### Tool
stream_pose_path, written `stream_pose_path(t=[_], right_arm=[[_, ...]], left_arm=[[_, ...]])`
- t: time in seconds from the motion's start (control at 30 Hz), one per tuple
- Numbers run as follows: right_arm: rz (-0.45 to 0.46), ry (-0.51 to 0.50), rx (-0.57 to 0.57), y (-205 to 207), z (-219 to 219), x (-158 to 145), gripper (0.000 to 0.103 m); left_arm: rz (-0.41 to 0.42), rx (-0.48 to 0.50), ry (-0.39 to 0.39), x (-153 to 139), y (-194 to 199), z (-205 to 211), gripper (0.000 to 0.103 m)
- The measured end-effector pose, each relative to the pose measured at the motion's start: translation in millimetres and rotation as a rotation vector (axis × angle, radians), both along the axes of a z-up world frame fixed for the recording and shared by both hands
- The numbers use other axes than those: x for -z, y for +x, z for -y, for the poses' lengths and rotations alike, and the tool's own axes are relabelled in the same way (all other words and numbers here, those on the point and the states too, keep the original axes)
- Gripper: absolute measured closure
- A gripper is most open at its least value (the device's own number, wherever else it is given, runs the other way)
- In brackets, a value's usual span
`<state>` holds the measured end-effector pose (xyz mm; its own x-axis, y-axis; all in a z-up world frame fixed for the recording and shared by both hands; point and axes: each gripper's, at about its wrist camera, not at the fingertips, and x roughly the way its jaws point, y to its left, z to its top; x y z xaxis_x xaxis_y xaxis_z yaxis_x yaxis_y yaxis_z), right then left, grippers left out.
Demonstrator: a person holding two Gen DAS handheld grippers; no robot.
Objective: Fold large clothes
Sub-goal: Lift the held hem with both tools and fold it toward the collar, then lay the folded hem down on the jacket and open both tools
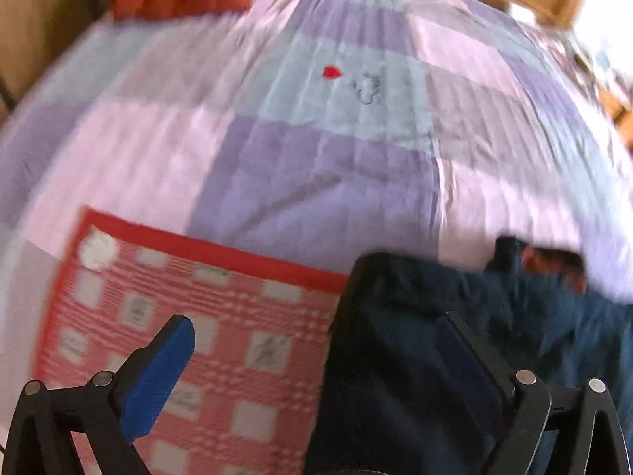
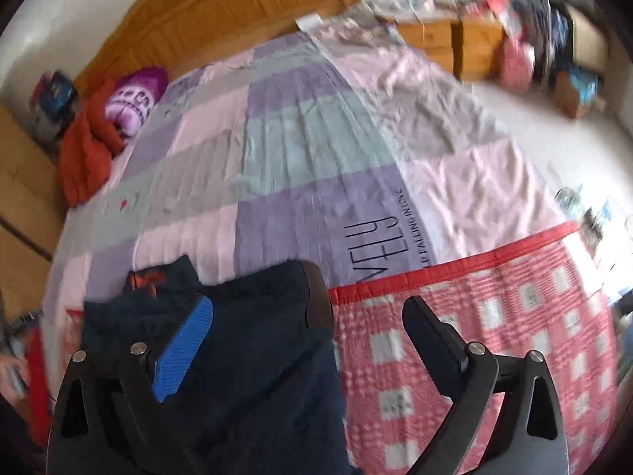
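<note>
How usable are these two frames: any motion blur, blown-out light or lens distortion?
Left wrist view: motion blur smears the red-and-white checked blanket and the pastel patchwork bedsheet; the top right corner is blown out white. Right wrist view: milder blur, strong fisheye bulge, dark vignette corners; the navy garment reads underexposed.

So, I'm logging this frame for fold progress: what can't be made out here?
- Dark blue garment: bottom frame edges crop it in both wrist views, so its type and fold state are unclear.
- Left gripper: its right finger blends into the garment; contact unclear.
- Orange patch: blurred, unreadable.
- Clutter by the dresser: small and smeared in the right wrist view.
</note>
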<state>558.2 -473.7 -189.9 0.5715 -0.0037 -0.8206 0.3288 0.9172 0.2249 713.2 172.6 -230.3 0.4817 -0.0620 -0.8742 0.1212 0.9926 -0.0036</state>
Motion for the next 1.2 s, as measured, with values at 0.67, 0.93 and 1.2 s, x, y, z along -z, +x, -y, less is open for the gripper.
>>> stream_pose_path(t=[0.67,0.93,1.2], right_arm=[[-0.09,-0.261,-0.293,-82.9,-210.8,128.0,0.0],[-0.009,-0.13,-0.041,-183.0,-121.2,96.8,0.0],[-0.079,-0.04,-0.093,-199.4,-112.2,121.0,0.0]], left_arm=[[0.047,0.179,0.067,121.1,-191.4,92.4,0.0],[0.141,-0.02,-0.065,96.5,-194.9,-6.1,0.001],[0.117,-0.064,-0.059,115.8,-198.6,-34.0,0.002]])
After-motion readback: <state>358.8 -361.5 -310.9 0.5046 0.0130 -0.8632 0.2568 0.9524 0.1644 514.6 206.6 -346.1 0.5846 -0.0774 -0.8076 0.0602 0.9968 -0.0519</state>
